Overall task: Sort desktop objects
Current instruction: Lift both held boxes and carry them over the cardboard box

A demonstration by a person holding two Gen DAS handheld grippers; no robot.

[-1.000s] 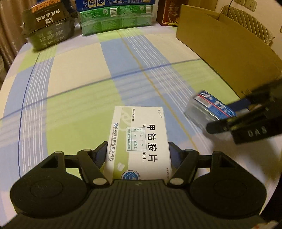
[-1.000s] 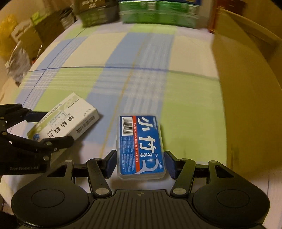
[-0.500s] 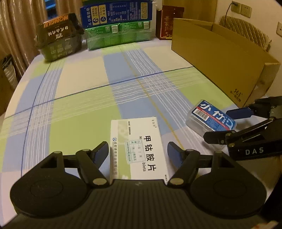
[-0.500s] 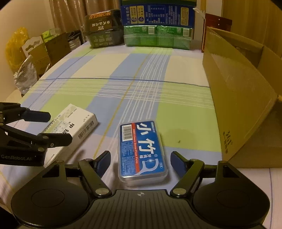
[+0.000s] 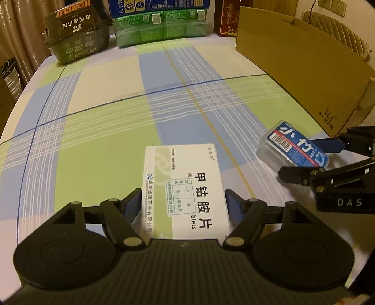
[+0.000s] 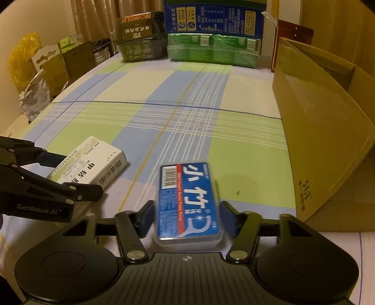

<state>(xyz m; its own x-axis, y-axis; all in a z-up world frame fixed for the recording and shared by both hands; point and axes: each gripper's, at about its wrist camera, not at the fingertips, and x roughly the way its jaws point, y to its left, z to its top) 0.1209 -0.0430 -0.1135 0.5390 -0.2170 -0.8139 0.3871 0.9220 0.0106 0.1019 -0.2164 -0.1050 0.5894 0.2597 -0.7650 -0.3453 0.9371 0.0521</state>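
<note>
A white medicine box [image 5: 185,187] with black print lies flat on the checked tablecloth [image 5: 105,140]. My left gripper [image 5: 183,196] straddles its near end, open, with its pads just off the sides. From the right wrist view that box [image 6: 93,162] sits at the left between the left gripper's [image 6: 77,174] fingers. A blue-labelled clear floss pick box [image 6: 187,201] is between my right gripper's [image 6: 186,211] blue pads, whose jaws are closing onto its sides. In the left wrist view the floss pick box [image 5: 293,145] looks tilted in the right gripper [image 5: 300,159].
An open cardboard carton [image 5: 304,70] stands along the right side of the table, close to the right gripper [image 6: 316,129]. Green packs [image 5: 159,25], dark packs [image 5: 79,30] and a red box [image 5: 227,21] line the far edge. Bags and boxes [image 6: 46,70] sit beyond the left edge.
The left jaws eased slightly off the white box. The right jaws spread wide of the floss pick box half a second ago and have closed back onto it.
</note>
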